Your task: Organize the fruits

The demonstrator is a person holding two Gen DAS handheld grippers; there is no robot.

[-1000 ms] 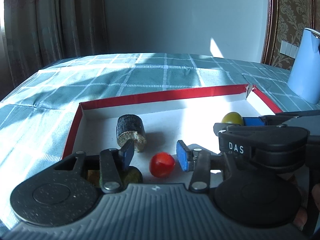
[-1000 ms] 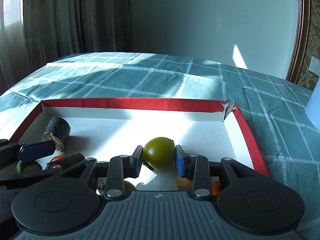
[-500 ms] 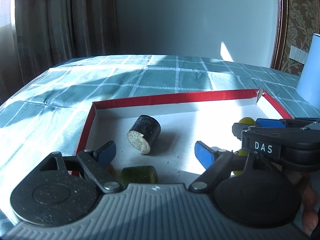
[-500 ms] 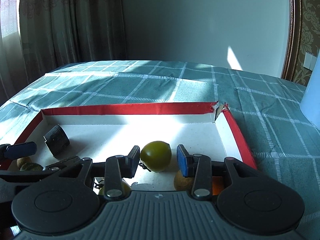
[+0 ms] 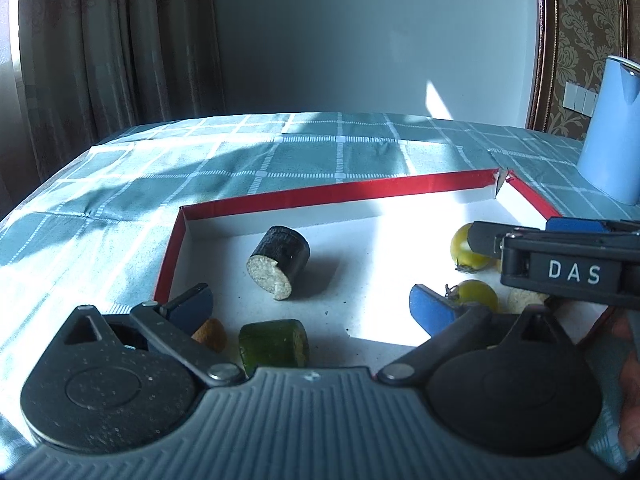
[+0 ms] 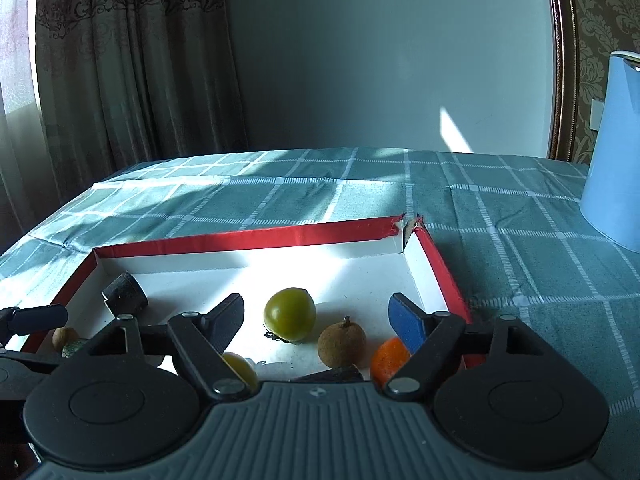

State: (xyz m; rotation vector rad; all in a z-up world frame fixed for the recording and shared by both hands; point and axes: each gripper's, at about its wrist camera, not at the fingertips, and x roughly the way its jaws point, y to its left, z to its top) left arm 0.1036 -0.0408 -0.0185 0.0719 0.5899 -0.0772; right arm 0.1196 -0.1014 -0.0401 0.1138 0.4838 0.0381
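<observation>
A red-rimmed white tray (image 5: pixel 320 196) (image 6: pixel 248 238) holds the fruits. My left gripper (image 5: pixel 310 306) is open and empty above the tray's near left part. A dark cylinder piece (image 5: pixel 280 262) (image 6: pixel 124 294) lies ahead of it, a green chunk (image 5: pixel 274 344) and a brown fruit (image 5: pixel 210 334) lie just below it. My right gripper (image 6: pixel 316 320) is open and empty, raised over a green tomato (image 6: pixel 290 314) (image 5: pixel 466 246), a brown round fruit (image 6: pixel 342 344) and an orange fruit (image 6: pixel 388 360). A second green tomato (image 5: pixel 478 294) sits by the left gripper's right finger.
A pale blue jug (image 5: pixel 612 132) (image 6: pixel 614 148) stands on the checked green tablecloth (image 6: pixel 520 260) to the right of the tray. Curtains and a wall lie behind the table. A yellowish fruit (image 6: pixel 240 366) sits under the right gripper's left finger.
Both grippers opened and lifted back. The right let go of the green tomato, which now rests in the tray. The red tomato between the left fingers is no longer in view.
</observation>
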